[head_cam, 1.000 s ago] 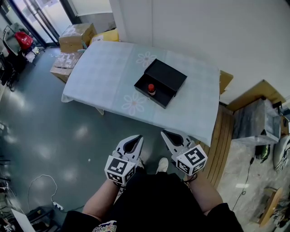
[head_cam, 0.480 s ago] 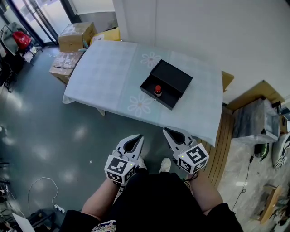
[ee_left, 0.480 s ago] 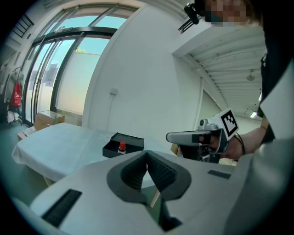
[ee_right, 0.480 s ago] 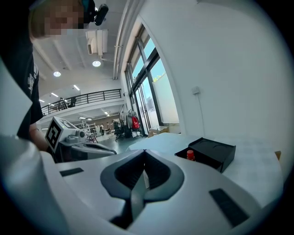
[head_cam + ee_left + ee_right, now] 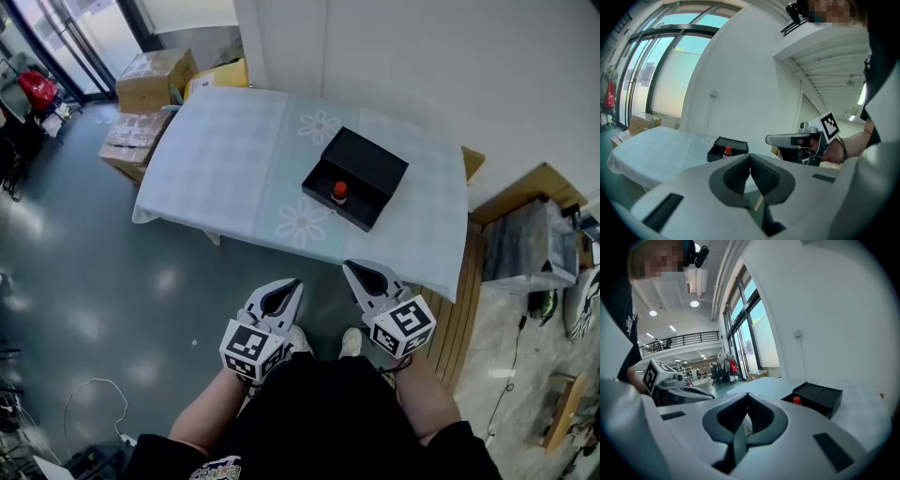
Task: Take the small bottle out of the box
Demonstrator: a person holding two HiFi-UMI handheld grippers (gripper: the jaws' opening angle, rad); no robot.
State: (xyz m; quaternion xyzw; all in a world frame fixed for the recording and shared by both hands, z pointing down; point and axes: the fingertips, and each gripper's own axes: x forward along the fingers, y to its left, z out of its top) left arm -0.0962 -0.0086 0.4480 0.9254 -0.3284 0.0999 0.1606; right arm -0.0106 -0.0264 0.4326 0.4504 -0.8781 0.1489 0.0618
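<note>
Both claws are closed and empty: your left claw (image 5: pixel 292 284) and right claw (image 5: pixel 350 266) have their tips pressed together, held low in front of you, short of the counter's near edge.

The small bottle (image 5: pixel 339 192), red-capped, stands upright in the open tray of the black box (image 5: pixel 371 160). The box lies on the right half of the cloth-covered counter (image 5: pixel 225 159).

Reach in with closed jaws and you will likely knock the bottle over, so open them on the way. The bottle also stands close to a tray wall, and a jaw could catch that wall and shove or drag the loose box.

From your claws the bottle is well apart, ahead and across the counter's edge. It is roughly in line with the right claw, so that one has the straighter path.
</note>
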